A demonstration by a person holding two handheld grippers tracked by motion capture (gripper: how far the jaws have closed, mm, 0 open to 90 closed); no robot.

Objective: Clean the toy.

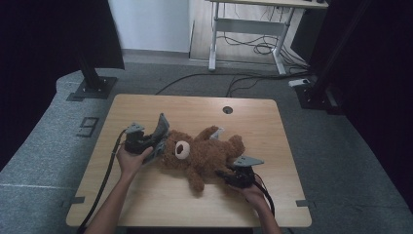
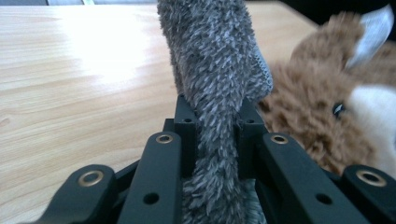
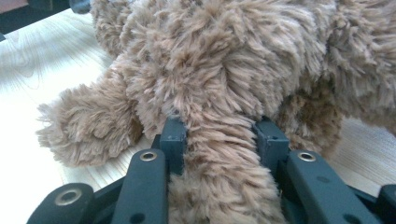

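The right hand-held gripper, nearest, has its jaws clamped on a leg of the one brown teddy bear, which lies on its back mid-table. Farther off, the left hand-held gripper pinches one grey fuzzy cloth at the bear's head.

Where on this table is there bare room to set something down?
Bare wood lies along the table far edge up to the grommet hole, and across the near edge below the teddy bear. The middle is crowded: left gripper holds grey cloth; right gripper clamps the bear.
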